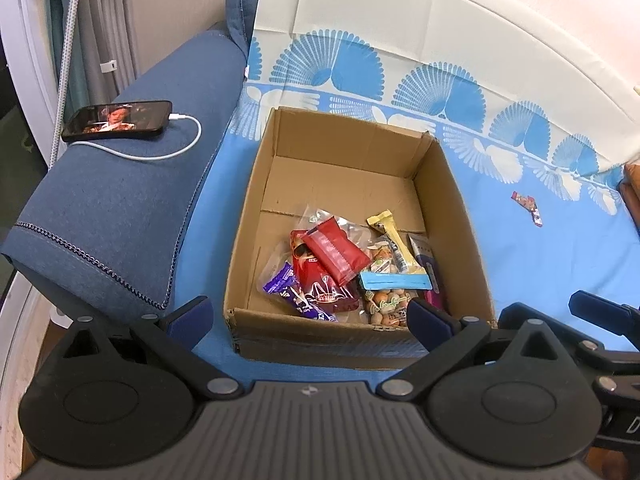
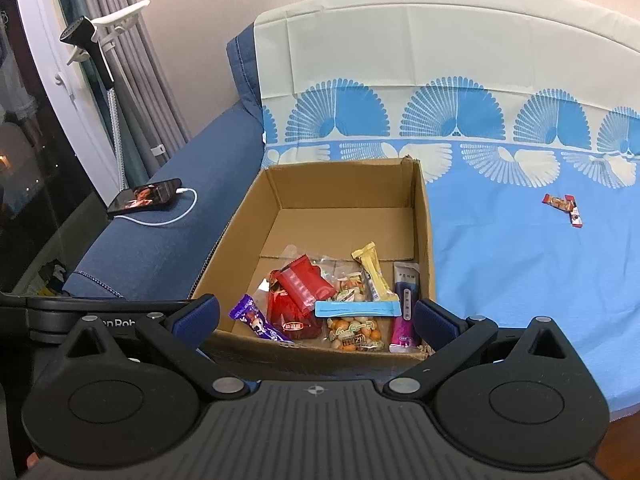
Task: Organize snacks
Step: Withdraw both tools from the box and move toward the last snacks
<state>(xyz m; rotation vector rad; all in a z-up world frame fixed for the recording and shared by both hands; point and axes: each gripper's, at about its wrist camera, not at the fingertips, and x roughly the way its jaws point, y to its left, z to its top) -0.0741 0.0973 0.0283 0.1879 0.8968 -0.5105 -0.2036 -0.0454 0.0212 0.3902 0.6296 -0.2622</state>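
Observation:
An open cardboard box (image 1: pixel 456 208) (image 2: pixel 425 216) sits on the blue cloth. Its near half holds several snacks: a red packet (image 1: pixel 334 254) (image 2: pixel 302 286), a purple bar (image 1: pixel 294 294) (image 2: pixel 256 320), a clear bag of wrapped candies (image 1: pixel 386 296) (image 2: pixel 354 328), a yellow bar (image 1: pixel 394 242) (image 2: pixel 372 270) and a purple-white sachet (image 2: pixel 405 306). Two small red wrapped snacks (image 1: pixel 528 207) (image 2: pixel 564 207) lie loose on the cloth right of the box. My left gripper (image 1: pixel 310 320) and right gripper (image 2: pixel 316 320) both hover open above the box's near edge, holding nothing.
A blue sofa armrest (image 1: pixel 116 208) (image 2: pixel 168 240) left of the box carries a phone (image 1: pixel 118 119) (image 2: pixel 146 197) on a white charging cable. The blue-and-cream patterned cloth (image 1: pixel 540 272) (image 2: pixel 520 280) covers the seat and backrest. Curtains and a steamer stand (image 2: pixel 100 60) stand at far left.

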